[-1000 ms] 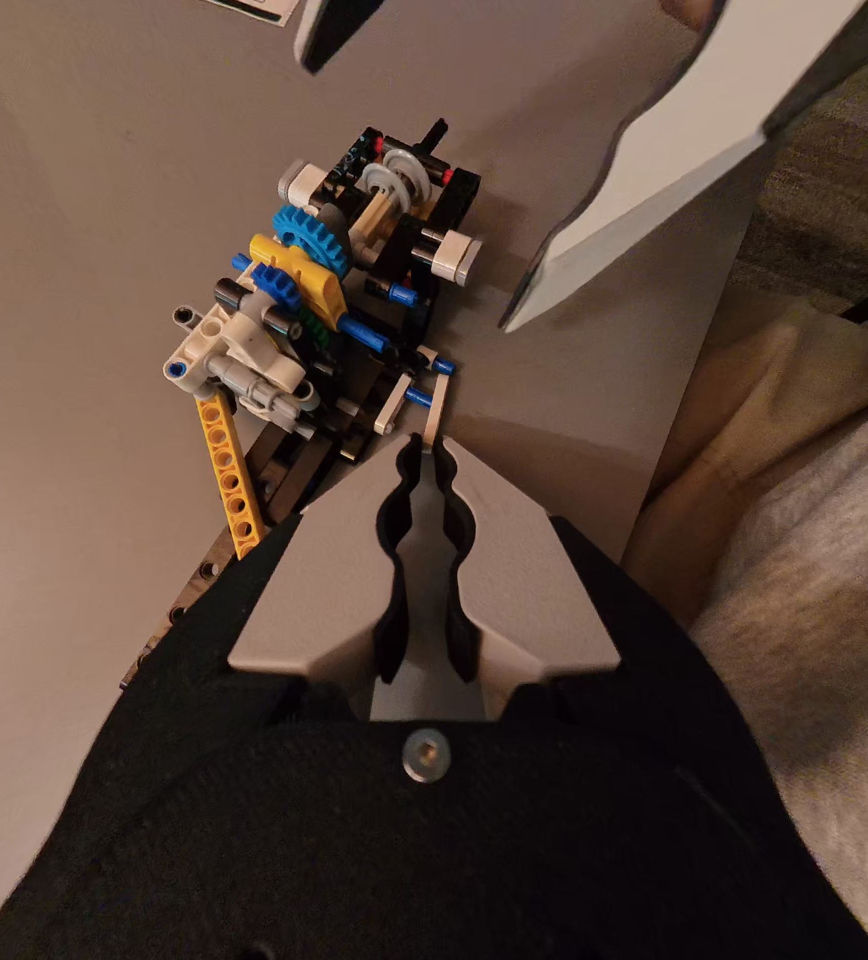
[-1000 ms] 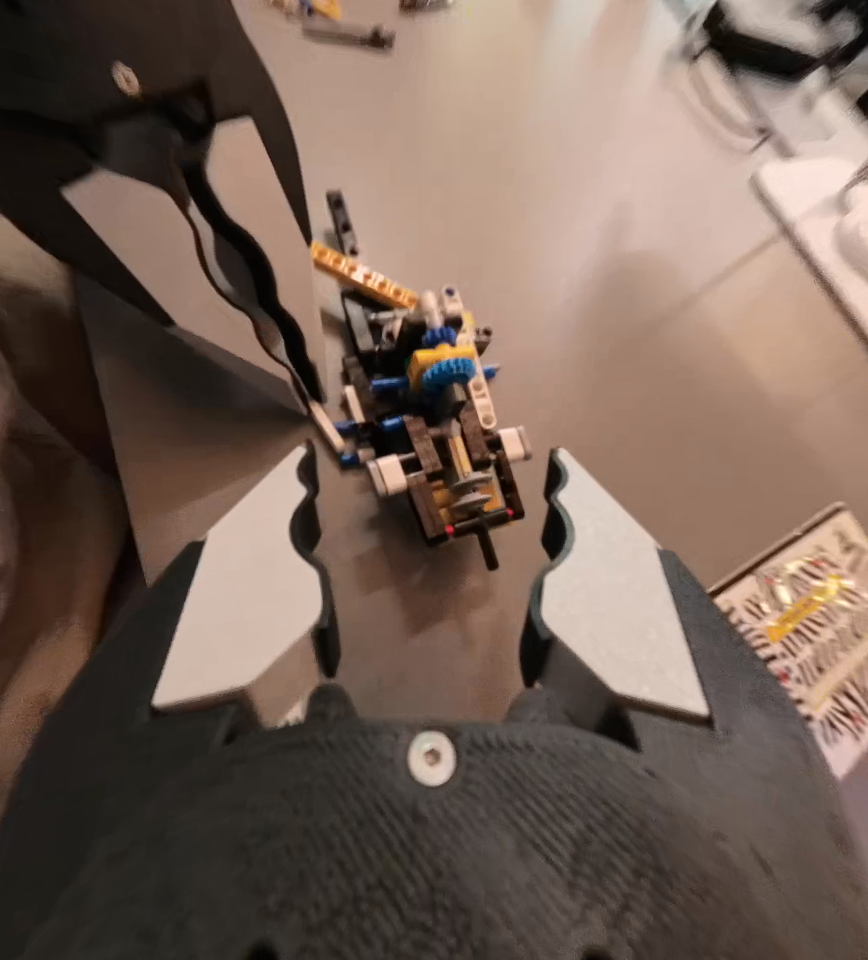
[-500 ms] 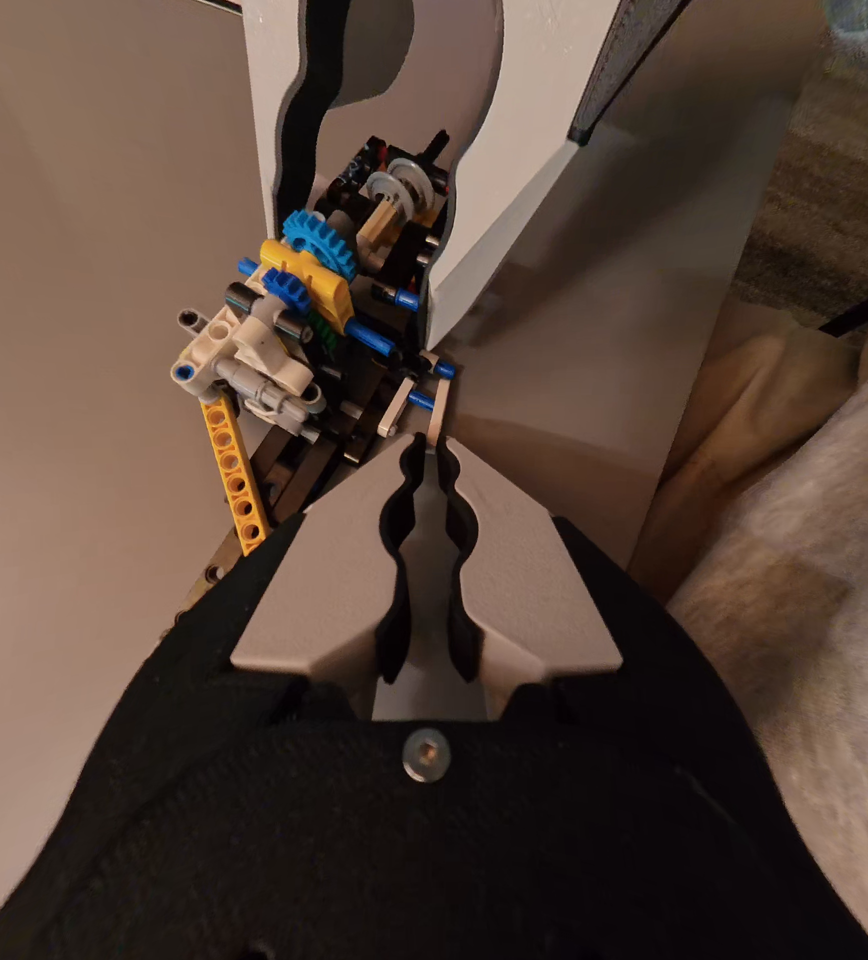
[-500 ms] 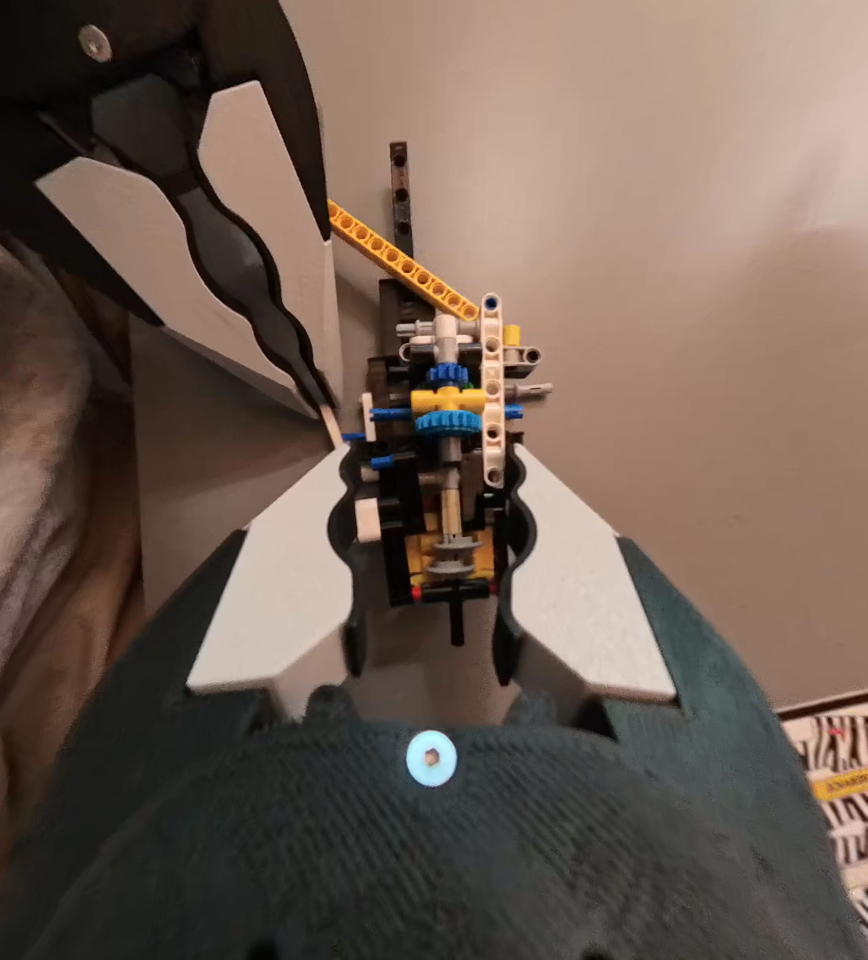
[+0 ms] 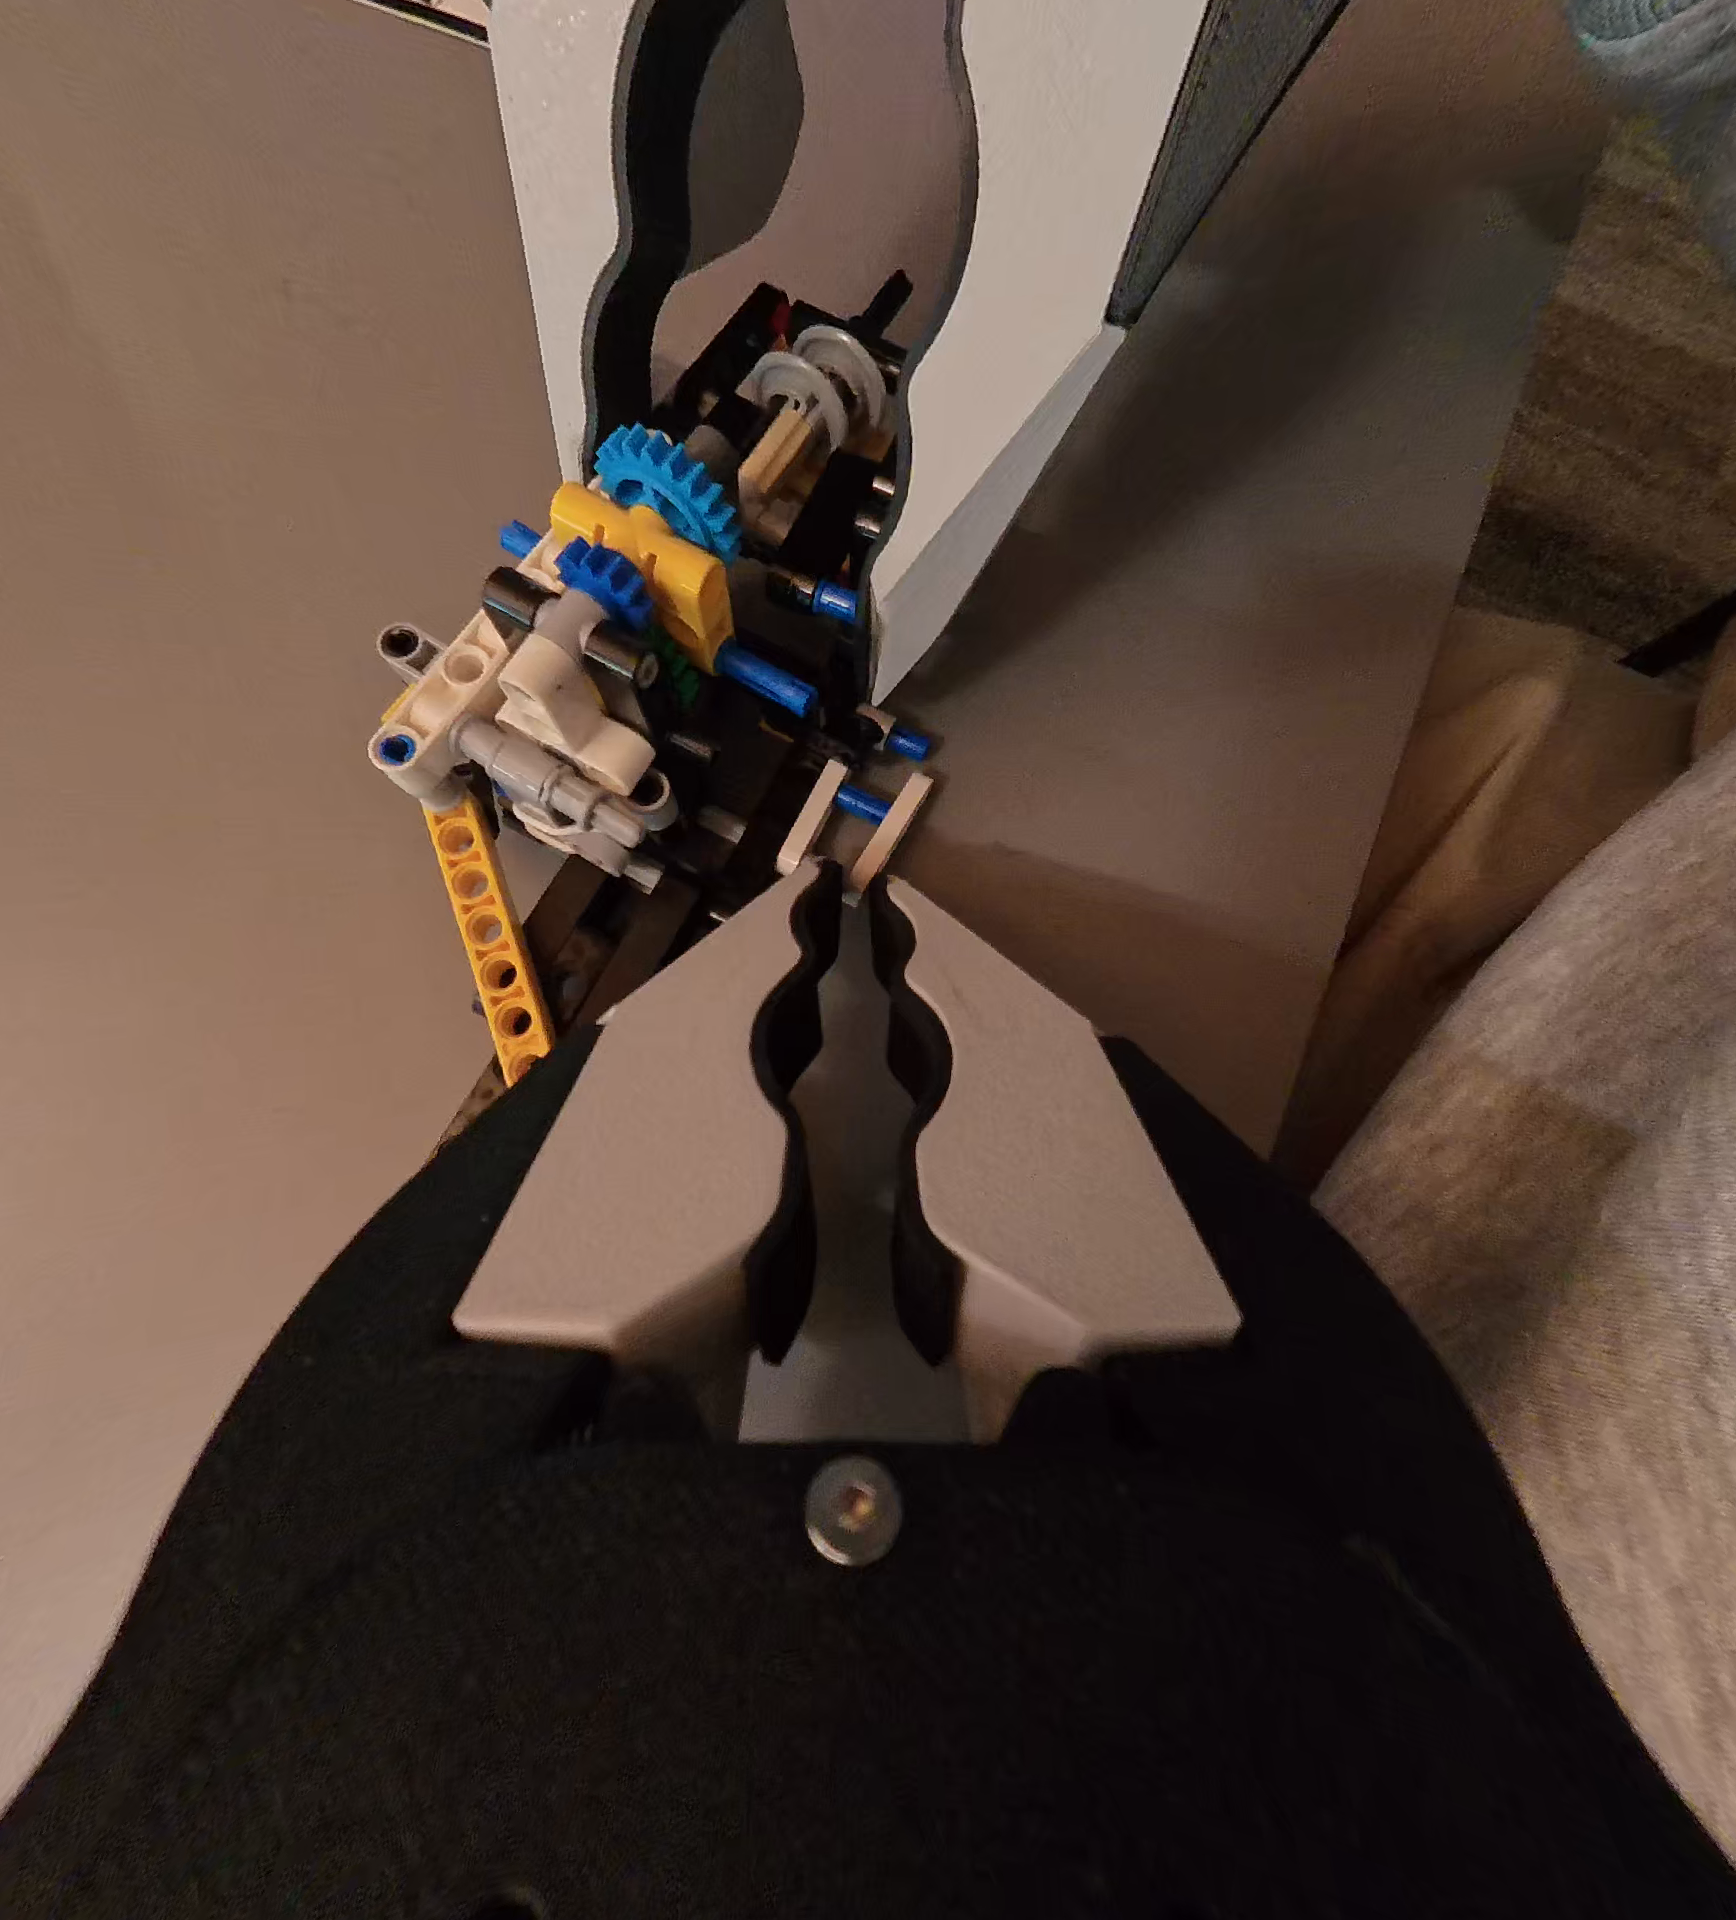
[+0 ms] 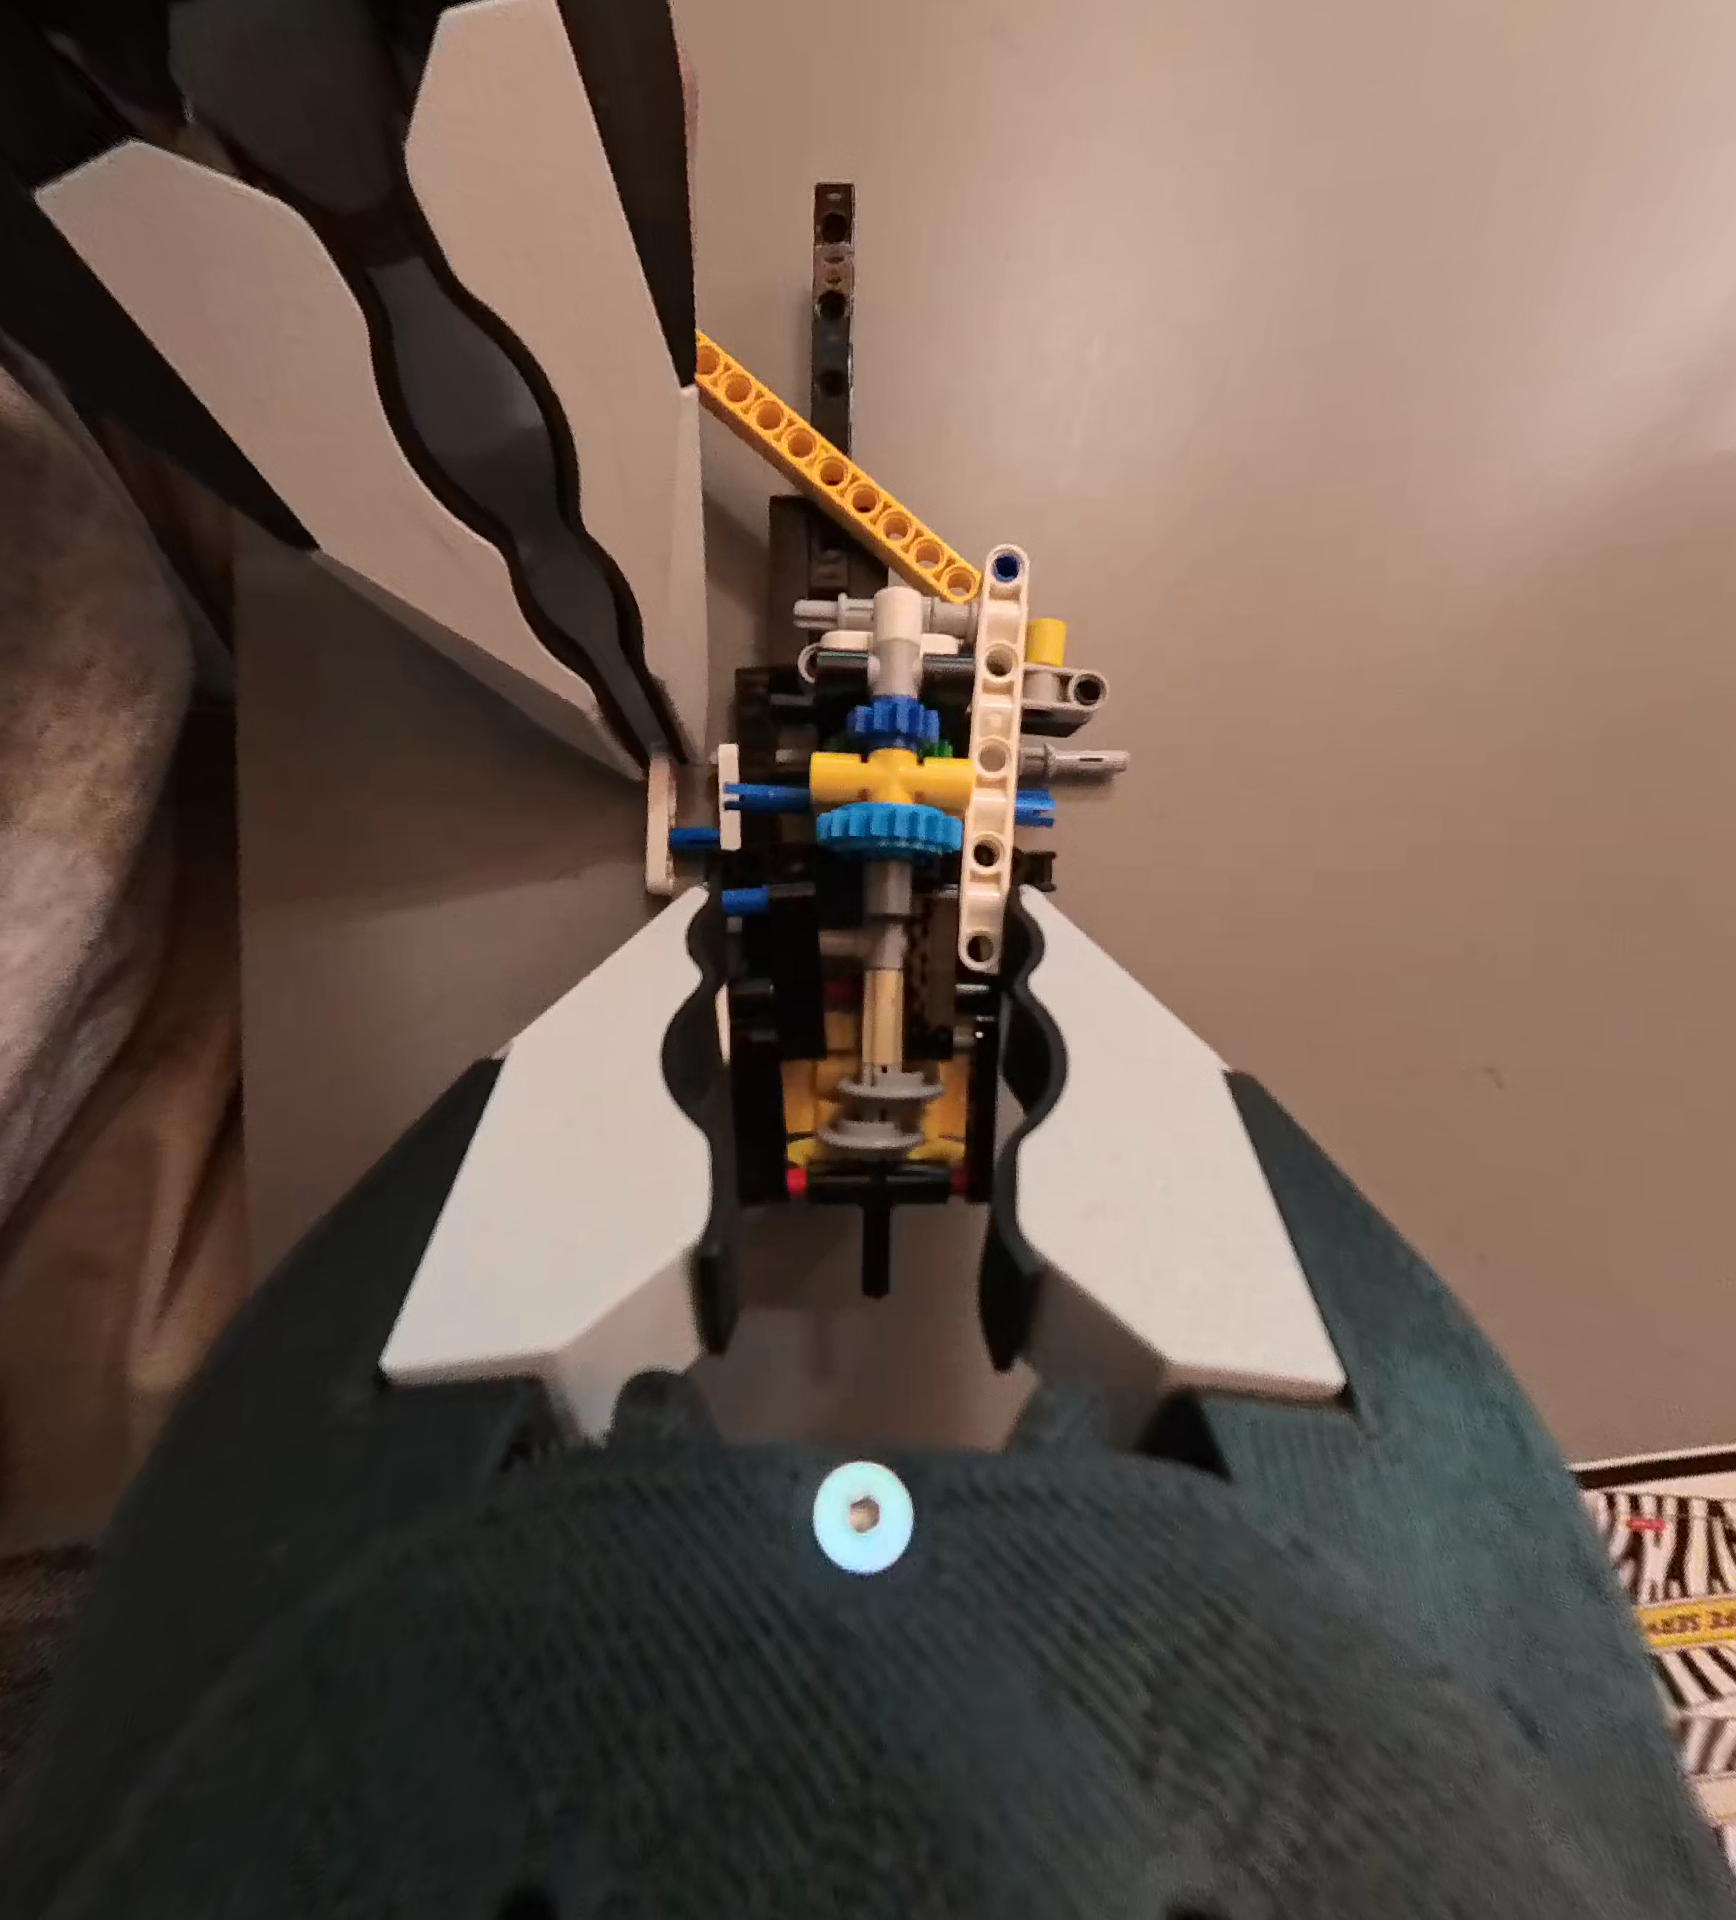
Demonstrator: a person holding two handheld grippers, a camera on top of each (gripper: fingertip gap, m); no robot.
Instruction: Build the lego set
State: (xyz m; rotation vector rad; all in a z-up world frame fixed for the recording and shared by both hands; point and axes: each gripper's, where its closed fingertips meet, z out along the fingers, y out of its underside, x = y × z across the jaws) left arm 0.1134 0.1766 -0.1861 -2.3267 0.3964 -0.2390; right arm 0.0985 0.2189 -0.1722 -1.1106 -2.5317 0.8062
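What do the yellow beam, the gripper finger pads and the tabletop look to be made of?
Yellow beam: glossy moulded plastic, with crisp round holes. Finger pads on the left gripper: likely black rubber, matte and wavy, set in matte grey, probably plastic, fingers. Tabletop: smooth grey-beige with a soft sheen, maybe laminate; cannot tell.

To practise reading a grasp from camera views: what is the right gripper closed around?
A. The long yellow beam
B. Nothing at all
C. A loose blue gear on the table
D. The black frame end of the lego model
D. In the right wrist view the right gripper has its jaws against both sides of the lego model's black frame; the yellow beam lies beyond them.
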